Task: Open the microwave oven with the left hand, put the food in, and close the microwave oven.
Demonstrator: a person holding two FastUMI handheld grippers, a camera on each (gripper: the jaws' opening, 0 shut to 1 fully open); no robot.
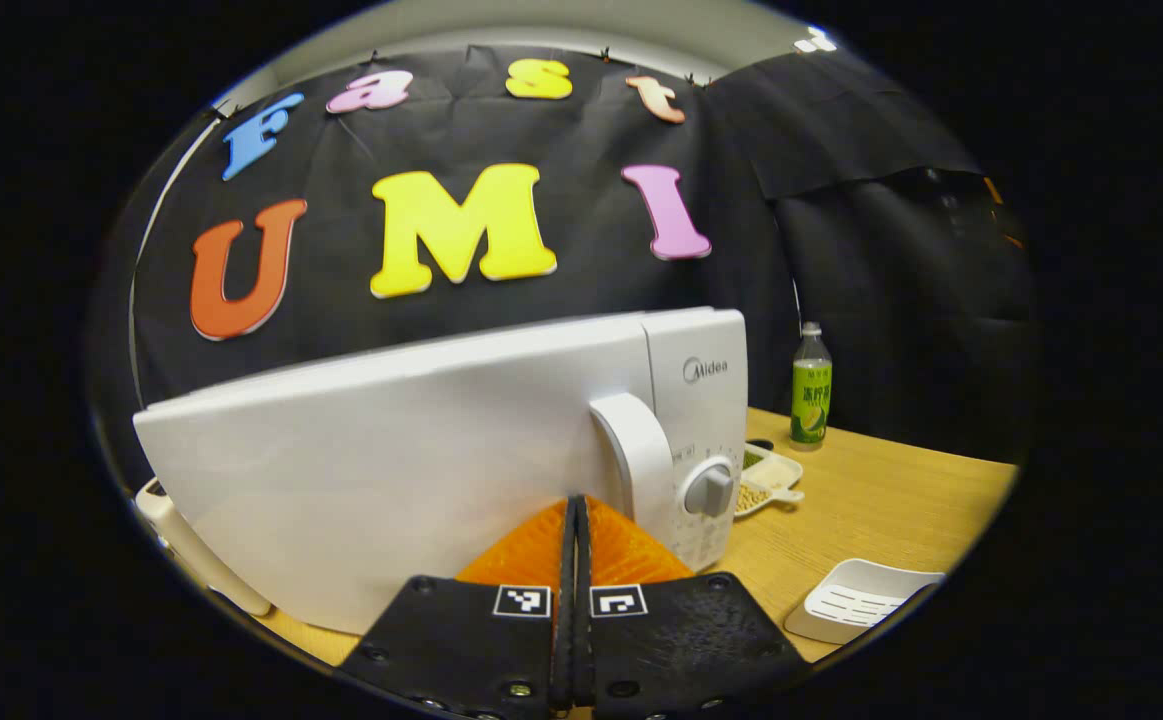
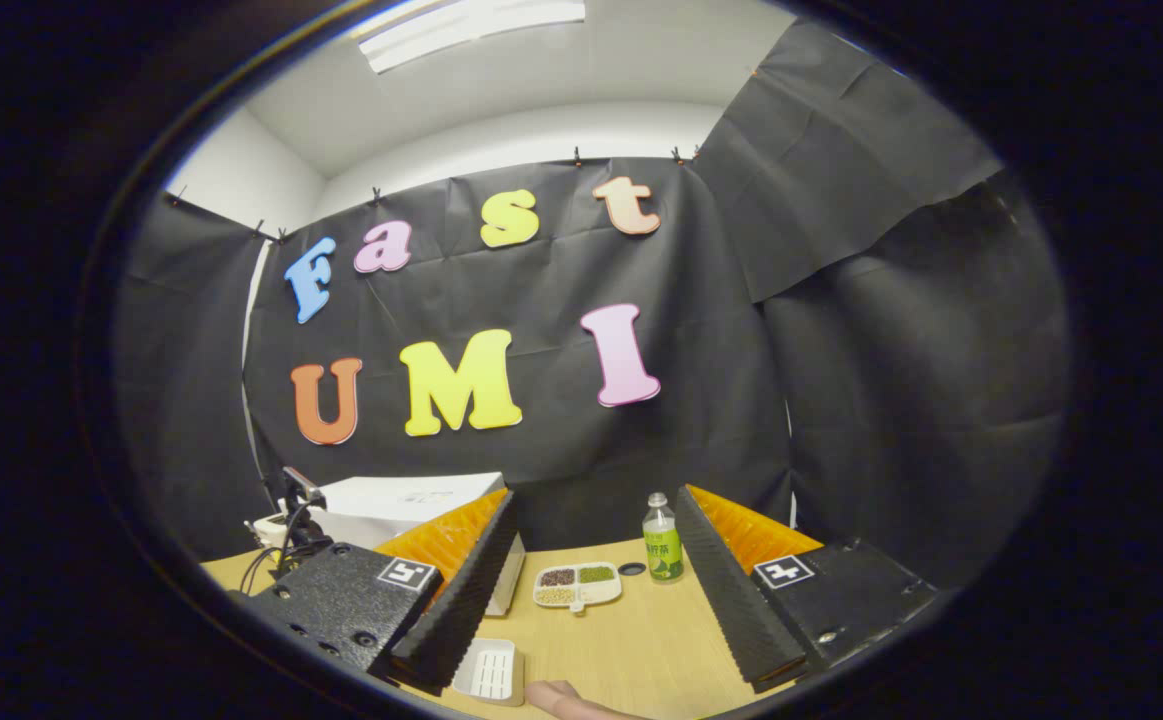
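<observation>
The white microwave (image 1: 421,450) stands close in front in the left gripper view, its door looking shut, with a curved handle (image 1: 636,450) and a round knob (image 1: 709,490) at its right. My left gripper (image 1: 576,505) is shut on nothing, its tips just short of the door, left of the handle. The food, a white compartment dish of beans (image 2: 577,585), lies on the wooden table (image 2: 641,640) right of the microwave (image 2: 411,500). My right gripper (image 2: 591,590) is held open above the table, well short of the dish (image 1: 766,478).
A green-labelled bottle (image 2: 663,550) stands behind the dish, also seen as the bottle (image 1: 811,385) near the wall. A white ribbed tray (image 2: 489,668) lies near the front edge beside a hand (image 2: 561,697). A dark device with cables (image 2: 291,515) sits left of the microwave.
</observation>
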